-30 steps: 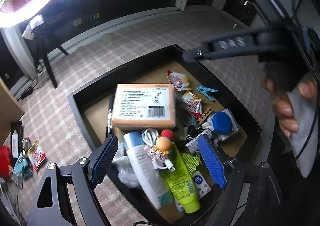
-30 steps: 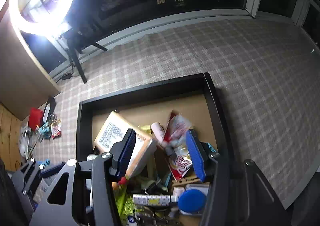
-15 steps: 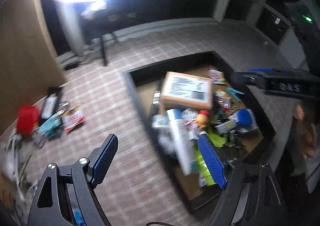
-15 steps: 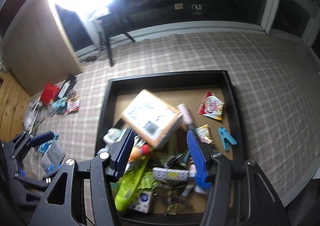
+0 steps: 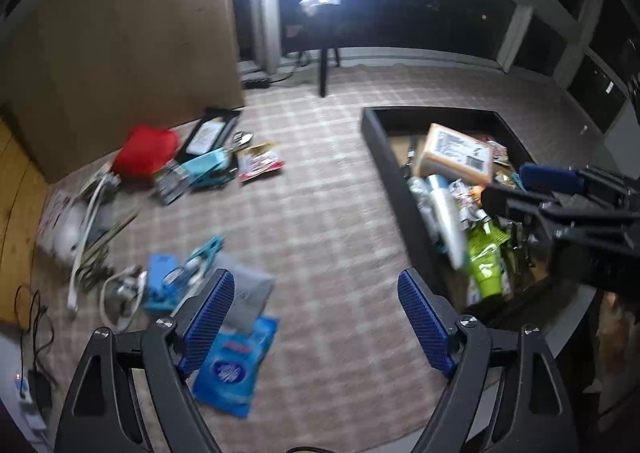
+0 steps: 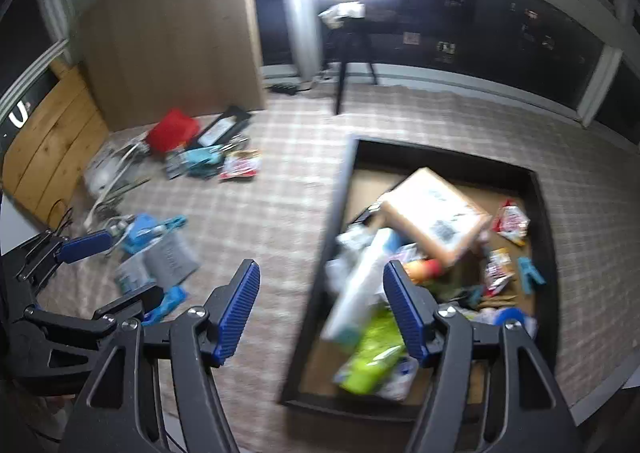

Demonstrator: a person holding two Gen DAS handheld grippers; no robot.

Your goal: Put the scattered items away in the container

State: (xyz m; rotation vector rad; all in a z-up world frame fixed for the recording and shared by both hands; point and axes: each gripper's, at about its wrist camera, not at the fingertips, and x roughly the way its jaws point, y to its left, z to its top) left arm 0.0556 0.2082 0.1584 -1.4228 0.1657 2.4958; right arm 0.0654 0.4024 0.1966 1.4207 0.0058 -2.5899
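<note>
Over on the left wrist view, our left claw (image 5: 316, 323) is spread wide with nothing in it, hanging above the checked floor covering (image 5: 320, 213) between the loose stuff and the black container (image 5: 386, 157). Just under the left pad sits a blue wipes pack (image 5: 236, 369) with a grey pouch (image 5: 250, 293) touching it, and a blue clip tangle (image 5: 176, 277) beside that. Farther off there's a second cluster: red pouch (image 5: 146, 151), teal thing (image 5: 208, 169), snack packet (image 5: 260, 163). The container is already stuffed, with a tan box (image 5: 456, 151) propped on top.

From the right wrist view, our right claw (image 6: 320, 307) is also wide and empty, straddling the container's near wall (image 6: 336, 213). The tan box (image 6: 434, 213) leans tilted over a white tube (image 6: 360, 293) and a green tube (image 6: 372, 349).

What worries us: everything's motion-blurred, so lining up on that flat wipes pack could go badly, and the pads might just skid over it or drag the grey pouch along. Also that pile is high; dropping more on the tilted box could make it slide and tip things over the wall.
</note>
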